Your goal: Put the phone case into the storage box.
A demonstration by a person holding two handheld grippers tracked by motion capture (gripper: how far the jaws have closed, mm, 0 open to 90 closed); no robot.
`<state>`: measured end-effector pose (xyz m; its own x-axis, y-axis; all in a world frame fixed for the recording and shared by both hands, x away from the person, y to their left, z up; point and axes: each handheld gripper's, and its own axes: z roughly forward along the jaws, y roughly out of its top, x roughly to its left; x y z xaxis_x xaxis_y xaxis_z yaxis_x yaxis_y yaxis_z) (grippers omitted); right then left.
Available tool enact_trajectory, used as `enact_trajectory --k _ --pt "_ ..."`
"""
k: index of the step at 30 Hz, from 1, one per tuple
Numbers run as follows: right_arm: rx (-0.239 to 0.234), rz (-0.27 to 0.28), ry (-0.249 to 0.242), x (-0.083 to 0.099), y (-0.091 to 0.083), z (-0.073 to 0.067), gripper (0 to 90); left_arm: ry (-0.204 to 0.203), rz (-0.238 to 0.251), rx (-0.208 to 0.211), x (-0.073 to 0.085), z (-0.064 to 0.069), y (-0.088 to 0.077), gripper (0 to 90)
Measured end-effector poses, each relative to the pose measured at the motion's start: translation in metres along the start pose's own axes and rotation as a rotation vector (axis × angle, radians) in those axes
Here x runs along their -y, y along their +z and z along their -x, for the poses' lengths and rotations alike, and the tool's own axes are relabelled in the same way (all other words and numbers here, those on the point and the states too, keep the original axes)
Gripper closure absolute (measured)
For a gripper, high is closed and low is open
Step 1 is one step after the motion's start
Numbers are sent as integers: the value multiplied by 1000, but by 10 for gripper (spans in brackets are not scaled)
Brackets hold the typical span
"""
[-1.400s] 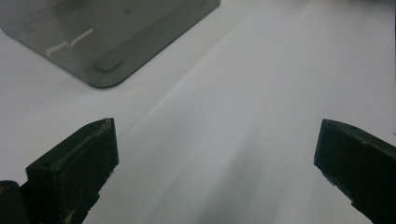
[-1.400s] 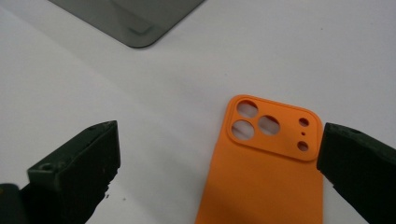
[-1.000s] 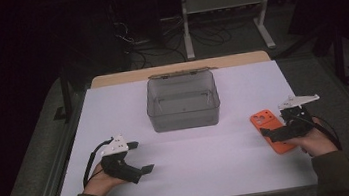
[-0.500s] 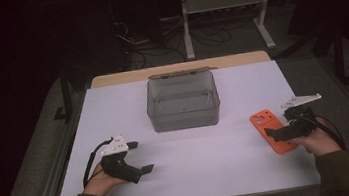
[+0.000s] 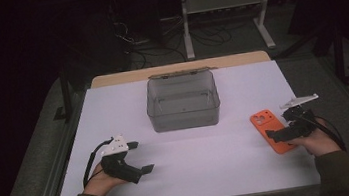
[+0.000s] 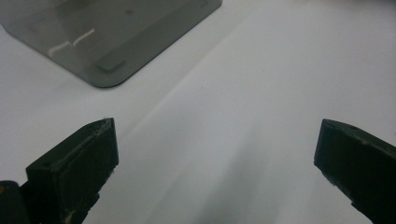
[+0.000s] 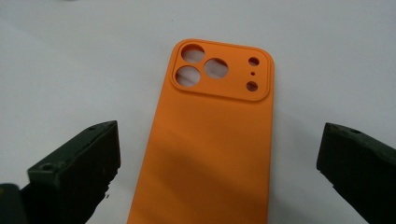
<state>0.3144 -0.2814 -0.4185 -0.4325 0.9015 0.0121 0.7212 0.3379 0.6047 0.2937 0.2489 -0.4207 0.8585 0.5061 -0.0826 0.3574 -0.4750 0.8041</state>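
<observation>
From the high view, I see my right gripper [image 5: 280, 135] low over the near end of the orange phone case [image 5: 270, 130], which lies flat on the white table [image 5: 194, 151] at its right side. My left gripper [image 5: 139, 157] rests near the table's left front, well apart from the case, with the grey box [image 5: 183, 102] farther back in the middle.

In the left gripper view, my jaws stand wide apart over bare table, holding nothing; the box corner [image 6: 107, 42] sits ahead.

In the right gripper view, the jaws gape wide, the case [image 7: 210, 140] lying between them, back side up, camera cutouts at its far end, untouched by either jaw.
</observation>
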Motion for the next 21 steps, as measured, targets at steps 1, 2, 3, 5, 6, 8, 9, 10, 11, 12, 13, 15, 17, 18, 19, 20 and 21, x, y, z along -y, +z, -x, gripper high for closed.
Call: enact_trajectory --k 1,2,3,5,6,8,9,10,11,12,13,15,17,18,19,20,21 --pt "2 -2 -1 0 0 0 0 0 -1 0 0 0 0 0" --pt "1 -5 0 0 1 0 0 1 -1 0 0 0 0 0" --pt "-1 -13 1 0 1 0 0 1 -2 1 0 0 0 0" --pt "0 -19 -3 1 2 -1 0 0 -2 1 0 0 0 0" --pt "0 -22 -5 1 3 -1 0 0 -3 1 0 0 0 0" --pt "0 -25 -5 1 4 -1 0 0 -3 1 0 0 0 0" --pt "1 -27 -6 1 4 -1 0 0 -2 1 0 0 0 0" --pt "2 -31 -6 2 5 -1 0 1 -2 1 0 0 0 0" --pt "1 -33 -6 2 6 -1 0 1 -1 0 0 0 0 0" --pt "0 -33 -11 2 7 -2 0 1 0 -1 0 0 0 0" --pt "0 -33 -12 2 7 -2 0 0 0 -1 0 0 0 0" --pt "0 -38 -13 3 9 -2 0 0 0 -2 0 0 0 0" --pt "-1 -40 -18 3 10 -2 0 1 0 -1 0 0 0 0" --pt "0 -42 -18 4 10 -2 0 1 -1 -1 0 0 0 0" --pt "-1 -43 -21 4 10 -2 0 2 -2 -1 0 0 0 0" --pt "-4 -45 -21 4 11 -2 0 1 -2 0 0 0 0 0" --pt "-2 -49 -23 4 12 -3 0 0 -2 -1 0 0 0 0"
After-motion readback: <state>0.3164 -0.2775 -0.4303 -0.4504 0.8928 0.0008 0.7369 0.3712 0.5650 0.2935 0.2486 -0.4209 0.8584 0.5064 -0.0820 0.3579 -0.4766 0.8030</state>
